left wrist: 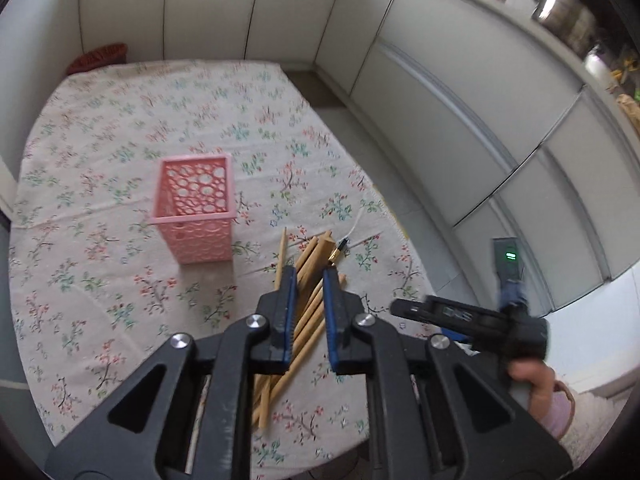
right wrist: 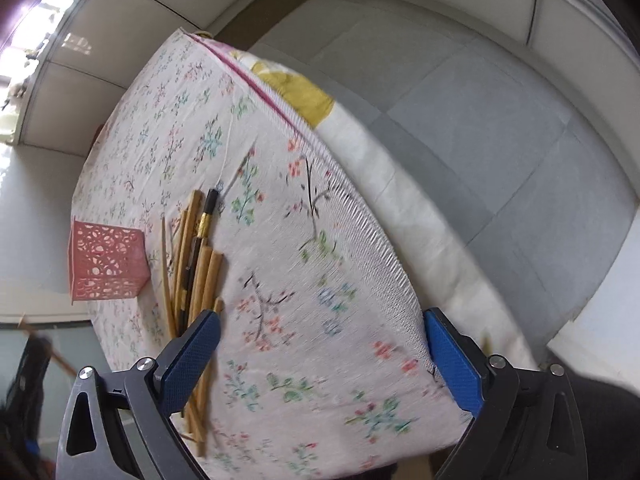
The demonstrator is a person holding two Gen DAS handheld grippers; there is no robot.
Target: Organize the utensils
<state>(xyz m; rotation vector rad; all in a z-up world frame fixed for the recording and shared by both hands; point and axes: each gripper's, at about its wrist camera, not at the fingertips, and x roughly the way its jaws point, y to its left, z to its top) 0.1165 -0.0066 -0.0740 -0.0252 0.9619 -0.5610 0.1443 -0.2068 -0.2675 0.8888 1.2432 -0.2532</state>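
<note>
A pile of wooden chopsticks and sticks [left wrist: 308, 280] lies on the floral tablecloth [left wrist: 120, 128], with one black and gold utensil [left wrist: 339, 249] at its far end. A pink perforated holder [left wrist: 196, 206] stands upright to the left of the pile, with nothing visible inside. My left gripper [left wrist: 310, 280] hovers just over the pile, jaws partly open around the sticks, not clamped. My right gripper [right wrist: 320, 332] is wide open and empty over the table's near corner. The pile [right wrist: 196, 256] and holder [right wrist: 106, 264] show to its left.
The table edge [right wrist: 360, 208] drops off to a grey tiled floor [right wrist: 480, 100] on the right. White cabinet doors [left wrist: 460, 100] line the wall. The right gripper body and the hand holding it [left wrist: 480, 320] sit at the table's right side.
</note>
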